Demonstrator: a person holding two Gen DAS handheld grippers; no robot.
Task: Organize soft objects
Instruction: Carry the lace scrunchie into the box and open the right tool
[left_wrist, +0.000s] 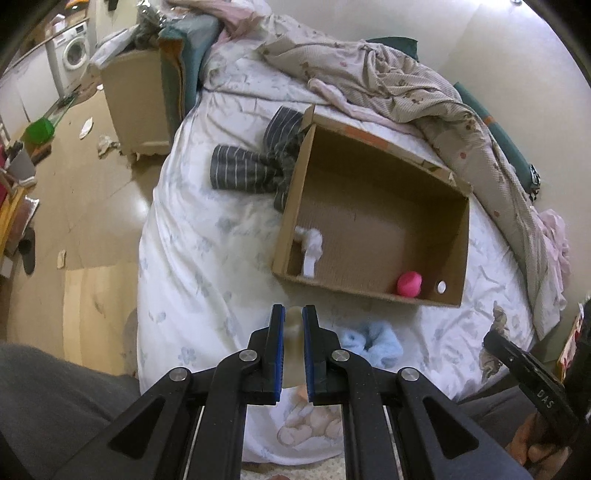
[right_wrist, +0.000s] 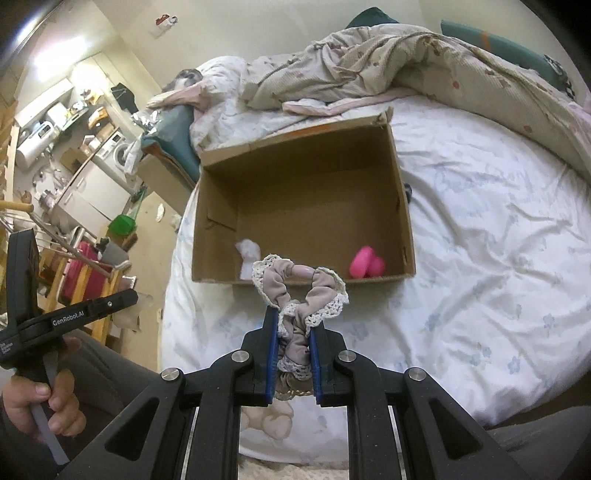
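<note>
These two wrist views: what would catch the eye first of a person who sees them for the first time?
First the open cardboard box in the middle of the bed, with a pink ball in its near right corner and a white tuft near its left wall. Then the beige scrunchie with a lace edge, clamped in the right gripper just before the box.
</note>
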